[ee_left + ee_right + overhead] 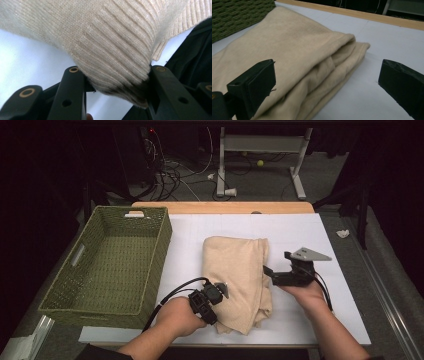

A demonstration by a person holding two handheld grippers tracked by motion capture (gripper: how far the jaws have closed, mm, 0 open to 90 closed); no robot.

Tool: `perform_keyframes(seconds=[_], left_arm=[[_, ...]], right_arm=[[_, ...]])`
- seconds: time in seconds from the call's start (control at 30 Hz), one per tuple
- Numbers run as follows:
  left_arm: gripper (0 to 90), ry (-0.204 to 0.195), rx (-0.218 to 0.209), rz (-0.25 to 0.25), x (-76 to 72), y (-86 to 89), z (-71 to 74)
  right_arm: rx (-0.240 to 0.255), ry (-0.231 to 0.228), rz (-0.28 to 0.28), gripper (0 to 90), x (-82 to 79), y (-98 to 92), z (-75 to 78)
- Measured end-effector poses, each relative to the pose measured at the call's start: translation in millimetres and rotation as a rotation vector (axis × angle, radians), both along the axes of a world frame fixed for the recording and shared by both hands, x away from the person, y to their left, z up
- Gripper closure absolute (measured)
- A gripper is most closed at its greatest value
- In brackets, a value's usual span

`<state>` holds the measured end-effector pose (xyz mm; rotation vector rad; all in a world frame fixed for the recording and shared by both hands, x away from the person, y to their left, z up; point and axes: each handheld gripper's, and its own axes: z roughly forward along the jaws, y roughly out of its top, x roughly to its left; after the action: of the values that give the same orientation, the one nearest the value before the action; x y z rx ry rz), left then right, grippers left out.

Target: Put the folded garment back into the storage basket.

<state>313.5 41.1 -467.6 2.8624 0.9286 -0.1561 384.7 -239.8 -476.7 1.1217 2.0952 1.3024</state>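
Note:
A folded beige knitted sweater (235, 265) lies in the middle of the white table top (310, 230). My left gripper (221, 292) is at its near left edge. In the left gripper view the jaws are shut on a thick bunch of the sweater's ribbed hem (112, 37), which fills the gap of the left gripper (116, 72). My right gripper (277, 263) hovers at the sweater's right side, open, pointing left toward it. In the right gripper view the sweater's folded layers (294, 50) lie ahead, and nothing is pressed between the wide jaws of the right gripper (329, 75).
A green woven basket (160, 255) stands empty at the table's left, close to the sweater, and its wall also appears in the right gripper view as the basket (237, 15). A wooden edge (225, 207) borders the far side. Bare white surface lies right of the sweater.

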Motion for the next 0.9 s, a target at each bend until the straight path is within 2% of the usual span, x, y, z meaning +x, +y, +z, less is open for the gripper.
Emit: perform_keyframes(seconds=[0.1, 0.13, 0.3, 0.5, 0.53, 0.67, 0.77, 0.8, 0.9], left_arm=[[60.2, 0.002, -0.003, 0.002, 0.1, 0.3, -0.8], [60.2, 0.003, -0.004, 0.001, 0.4, 0.5, -1.3], [60.2, 0.015, -0.001, -0.001, 1.9, -0.9, -3.5], [60.1, 0.023, -0.005, -0.007, 3.5, -0.3, -5.2], [60.1, 0.021, -0.013, -0.005, 3.3, 0.7, -6.1], [60.0, 0.025, -0.042, 0.005, 3.3, 5.0, -9.0], [60.0, 0.024, -0.040, 0.002, 3.9, 4.5, -9.2], [60.0, 0.027, -0.040, 0.003, 3.9, 4.2, -9.4], [60.0, 0.026, -0.039, 0.004, 3.8, 3.9, -9.5]], right_arm=[[-0.016, 0.035, -0.014, 3.2, 27.6, 12.2, 0.6], [-0.016, 0.035, -0.014, 3.2, 27.6, 12.2, 0.6], [-0.052, 0.076, -0.055, 6.6, 68.6, 23.0, -3.8], [-0.083, 0.182, -0.088, 9.8, 102.9, 28.2, -22.1], [-0.080, 0.222, -0.095, 9.0, 108.7, 26.6, -26.5], [-0.081, 0.293, -0.079, 9.9, 115.9, 25.7, -34.9], [-0.074, 0.300, -0.077, 11.1, 115.4, 26.4, -36.1], [-0.072, 0.303, -0.079, 13.2, 115.1, 27.0, -35.9], [-0.063, 0.314, -0.070, 27.3, 113.2, 29.0, -34.2]])
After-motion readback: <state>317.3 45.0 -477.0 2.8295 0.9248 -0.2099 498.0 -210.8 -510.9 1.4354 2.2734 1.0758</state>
